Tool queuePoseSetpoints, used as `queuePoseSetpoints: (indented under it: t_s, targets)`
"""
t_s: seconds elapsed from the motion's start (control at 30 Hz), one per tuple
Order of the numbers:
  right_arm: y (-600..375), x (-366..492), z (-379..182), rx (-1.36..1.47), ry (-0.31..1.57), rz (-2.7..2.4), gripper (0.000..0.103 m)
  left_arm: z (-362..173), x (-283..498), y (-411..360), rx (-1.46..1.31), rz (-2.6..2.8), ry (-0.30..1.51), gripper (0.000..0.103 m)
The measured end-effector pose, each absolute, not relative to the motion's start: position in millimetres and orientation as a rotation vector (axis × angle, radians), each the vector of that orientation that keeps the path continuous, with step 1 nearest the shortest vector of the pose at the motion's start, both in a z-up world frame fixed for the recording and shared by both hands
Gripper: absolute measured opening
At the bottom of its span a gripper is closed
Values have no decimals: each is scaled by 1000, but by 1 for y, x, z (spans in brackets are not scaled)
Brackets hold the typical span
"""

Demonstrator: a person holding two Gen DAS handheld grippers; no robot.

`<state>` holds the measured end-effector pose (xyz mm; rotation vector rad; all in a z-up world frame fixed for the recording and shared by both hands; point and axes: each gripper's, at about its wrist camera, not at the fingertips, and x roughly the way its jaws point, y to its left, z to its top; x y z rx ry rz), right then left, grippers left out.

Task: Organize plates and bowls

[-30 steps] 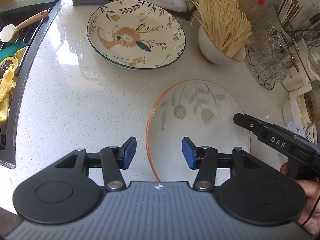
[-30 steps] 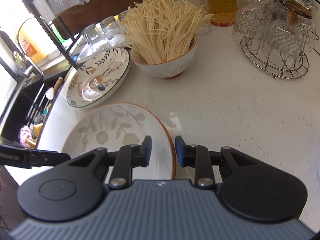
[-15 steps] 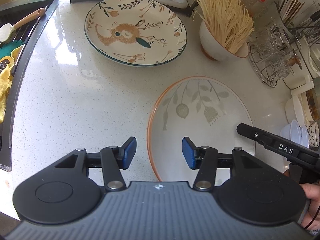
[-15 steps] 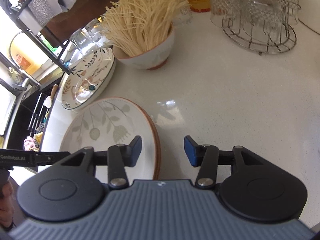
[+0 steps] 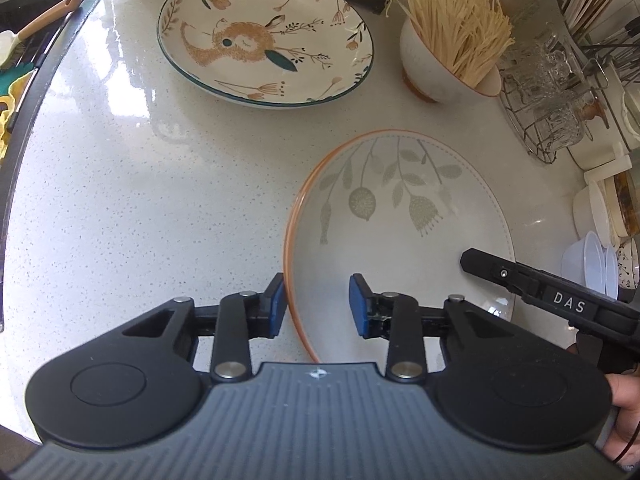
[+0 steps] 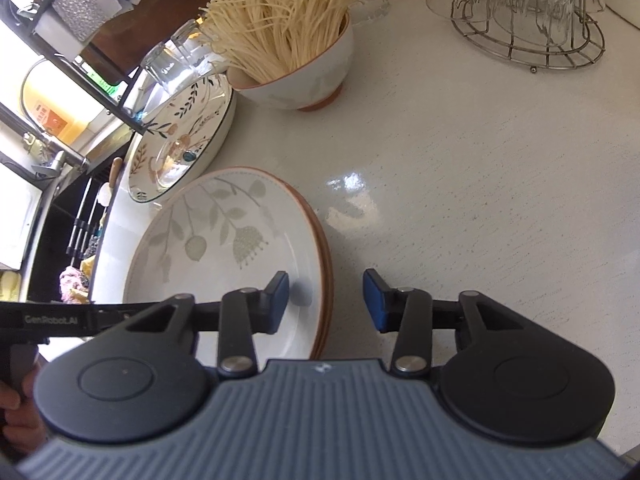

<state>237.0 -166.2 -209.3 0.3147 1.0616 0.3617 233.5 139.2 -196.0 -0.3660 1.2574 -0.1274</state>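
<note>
Two grippers on one plate. Left gripper (image 5: 317, 304) straddles the near-left rim of the leaf-pattern plate (image 5: 400, 232): fingers closing, one blue pad outside the orange rim and close against it, the other over the plate's inside and clear of it, so no clamp yet. Right gripper (image 6: 326, 300) straddles the plate's right rim: fingers closing too, a gap on both sides. In the right wrist view that rim shows as doubled orange edges; whether that's two stacked plates, can't tell.

Both grippers point steeply down at the plate. A hand (image 5: 624, 420) shows at the right gripper's handle in the left wrist view.

Plate sits flat on the white speckled bench (image 5: 140, 200), glossy with window glare. Further back: rabbit plate (image 5: 266, 36), well apart from the leaf plate. Right of it, a white bowl (image 5: 432, 68) stuffed with enoki mushrooms (image 5: 452, 12). Far right: wire rack (image 6: 532, 44) of upturned glasses, plus stacked white dishes (image 5: 596, 240) at the bench edge. Far left: dark sink (image 5: 36, 40), a wooden-handled brush lying in it.
</note>
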Motion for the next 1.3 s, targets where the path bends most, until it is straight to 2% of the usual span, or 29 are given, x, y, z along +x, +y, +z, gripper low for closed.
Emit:
queuePoseSetpoints:
  t_s: [0.2, 0.73, 1.3]
  targets:
    - [-161, 235, -207, 304, 1063, 406, 30, -195, 231, 142, -380, -124, 1261, 33]
    - [-159, 233, -207, 290, 1058, 390, 29, -192, 226, 141, -360, -105, 1263, 34]
    - [-150, 245, -165, 223, 904, 357, 29, -150, 247, 153, -281, -87, 1147, 34]
